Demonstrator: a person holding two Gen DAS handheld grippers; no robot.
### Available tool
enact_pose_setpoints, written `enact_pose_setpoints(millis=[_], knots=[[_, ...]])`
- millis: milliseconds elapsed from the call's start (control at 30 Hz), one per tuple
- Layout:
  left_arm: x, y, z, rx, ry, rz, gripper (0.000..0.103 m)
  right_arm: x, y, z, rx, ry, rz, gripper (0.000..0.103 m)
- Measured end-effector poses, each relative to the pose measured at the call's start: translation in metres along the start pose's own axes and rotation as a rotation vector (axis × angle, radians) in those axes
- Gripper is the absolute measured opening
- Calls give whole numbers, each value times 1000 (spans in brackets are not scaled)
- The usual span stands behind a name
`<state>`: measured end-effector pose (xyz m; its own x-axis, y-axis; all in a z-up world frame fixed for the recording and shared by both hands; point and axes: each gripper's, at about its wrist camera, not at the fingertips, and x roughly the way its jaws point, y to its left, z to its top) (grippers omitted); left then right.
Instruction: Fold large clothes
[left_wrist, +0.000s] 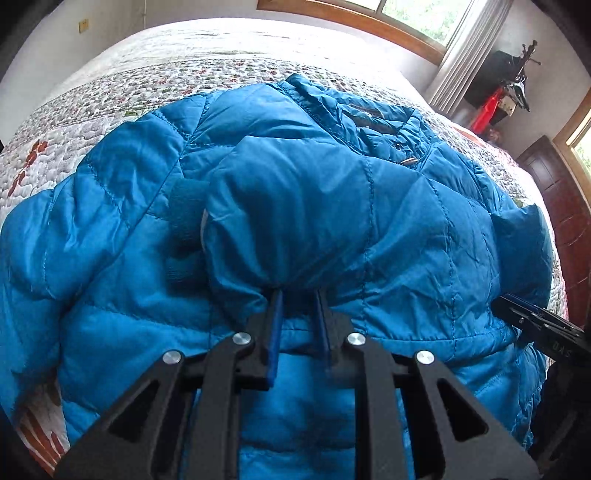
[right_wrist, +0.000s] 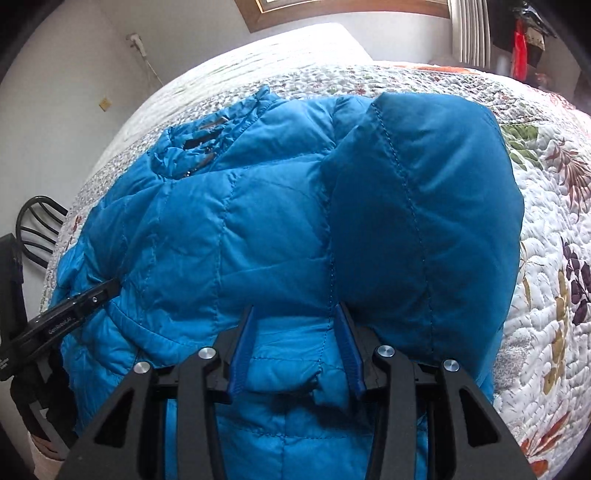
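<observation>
Your left gripper (left_wrist: 298, 295) was nearly closed, pinching a fold of the puffy blue quilted jacket (left_wrist: 280, 192) spread on the floral quilted bedspread (left_wrist: 74, 110). Your right gripper (right_wrist: 295, 314), at three o'clock, stood half open around fabric, possibly ungripped. Slippery padding could have slid free, undoing the fold.

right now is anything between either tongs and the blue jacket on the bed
Nothing visible. The left tongs pinch a gathered fold of the blue jacket, and the right tongs straddle jacket fabric directly. Only the floral quilt lies around it.
</observation>
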<state>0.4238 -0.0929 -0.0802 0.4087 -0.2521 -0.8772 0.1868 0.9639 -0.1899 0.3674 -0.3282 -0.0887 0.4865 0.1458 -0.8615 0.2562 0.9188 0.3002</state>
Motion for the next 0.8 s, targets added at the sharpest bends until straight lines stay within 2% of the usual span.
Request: enact_pose_setpoints(millis=[133, 200, 267, 367, 433, 567, 700, 800], knots=[[-9, 0, 5, -10, 22, 6, 17, -13, 4, 1, -3, -20, -17, 44], [-28, 5, 1, -25, 5, -13, 22, -38, 9, -4, -10, -85, 29, 46], [-54, 17, -7, -28, -36, -31, 48, -63, 15, -13, -33, -134, 74, 48], [-97, 45, -24, -38, -131, 16, 59, -83, 23, -26, -62, -141, 76, 49], [-118, 72, -40, -81, -153, 50, 67, -86, 29, -35, -70, -116, 86, 50], [-143, 138, -74, -199, -143, 107, 68, -83, 40, -49, -90, -60, 119, 50], [-156, 207, -113, -387, -115, 112, 68, -73, 55, -63, -116, -30, 115, 50], [-168, 252, -149, -528, -136, 138, 68, -64, 61, -67, -118, -9, 122, 50]])
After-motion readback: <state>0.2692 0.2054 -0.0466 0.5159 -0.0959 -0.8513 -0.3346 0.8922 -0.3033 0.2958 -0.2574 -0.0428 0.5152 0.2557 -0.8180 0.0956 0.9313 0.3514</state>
